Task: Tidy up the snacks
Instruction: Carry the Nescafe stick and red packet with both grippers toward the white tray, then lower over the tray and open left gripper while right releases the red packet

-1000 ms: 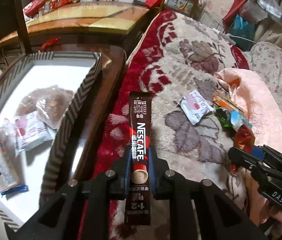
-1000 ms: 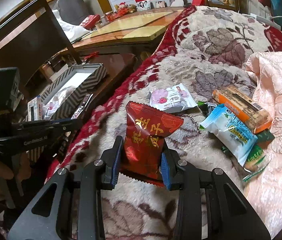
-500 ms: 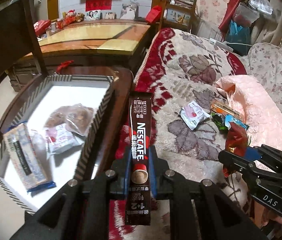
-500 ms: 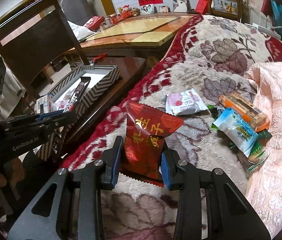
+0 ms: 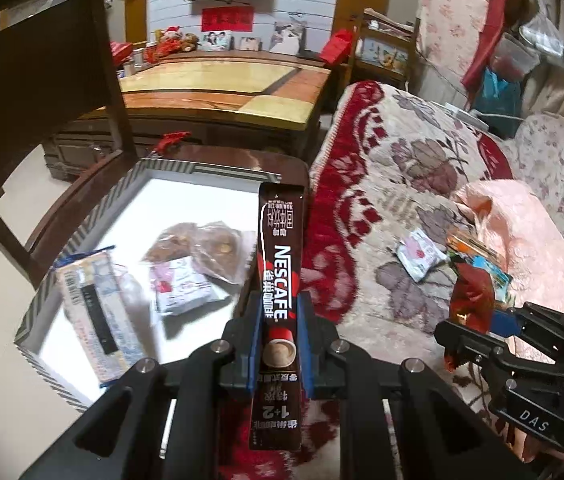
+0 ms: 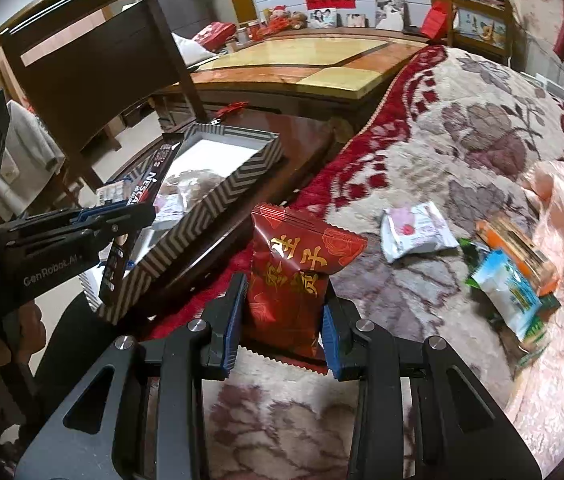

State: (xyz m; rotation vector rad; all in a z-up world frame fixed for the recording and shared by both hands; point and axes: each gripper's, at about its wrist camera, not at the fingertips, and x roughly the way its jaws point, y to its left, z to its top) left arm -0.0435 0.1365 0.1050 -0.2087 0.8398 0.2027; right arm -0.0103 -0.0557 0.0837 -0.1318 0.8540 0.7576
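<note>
1. Coffee stick (image 5: 278, 280) — a light, thin, floppy sachet with a slick film — is pinched low on its length by the left gripper (image 5: 279, 344), poised near the edge of the striped box (image 5: 64, 240).
2. Gripped near the bottom, its long free end may droop or swing.
3. Red snack pouch (image 6: 288, 276), puffy and crinkly, sits squeezed across its middle in the right gripper (image 6: 282, 320) over the blanket (image 6: 462, 140) — firm pressure could crush what is inside.
4. Loose packets (image 6: 416, 230) lie on the blanket; they are best taken by a flat sealed edge.

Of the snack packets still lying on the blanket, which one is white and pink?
The white and pink packet, lying alone, left of the pile holding the orange bar and blue-green packet.
</note>
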